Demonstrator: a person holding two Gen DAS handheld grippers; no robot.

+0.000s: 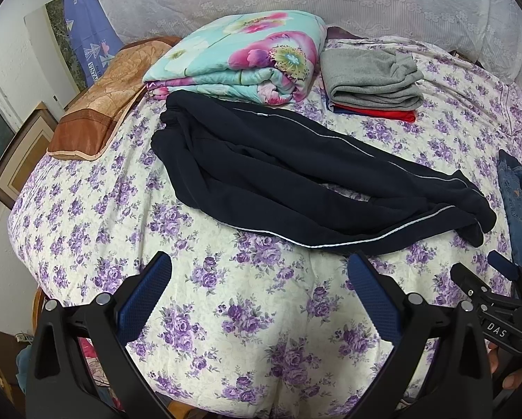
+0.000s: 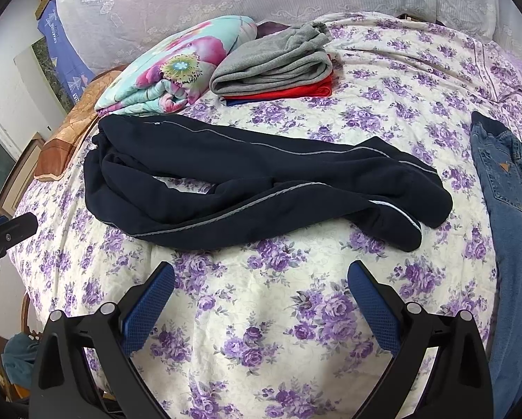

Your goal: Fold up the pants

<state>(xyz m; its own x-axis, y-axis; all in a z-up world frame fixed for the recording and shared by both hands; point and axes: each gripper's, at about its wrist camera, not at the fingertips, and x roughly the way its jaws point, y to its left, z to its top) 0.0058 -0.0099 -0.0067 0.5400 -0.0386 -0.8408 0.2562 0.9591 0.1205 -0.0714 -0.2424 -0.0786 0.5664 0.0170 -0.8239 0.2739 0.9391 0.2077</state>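
Note:
Dark navy track pants (image 1: 288, 174) with a thin grey side stripe lie rumpled across the flowered bed, waistband at the left, leg ends at the right. The same pants (image 2: 247, 181) fill the middle of the right wrist view. My left gripper (image 1: 257, 262) hovers over the bedspread just in front of the pants, open, nothing between its blue pads. My right gripper (image 2: 261, 269) is also open and empty, a little short of the pants' near leg. The right gripper's tip shows at the left view's right edge.
A folded floral quilt (image 1: 240, 56) and a folded grey garment (image 1: 369, 76) on red cloth sit behind the pants. Blue jeans (image 2: 505, 188) lie at the bed's right side. A brown pillow (image 1: 100, 104) rests at the left edge, with framed pictures beyond it.

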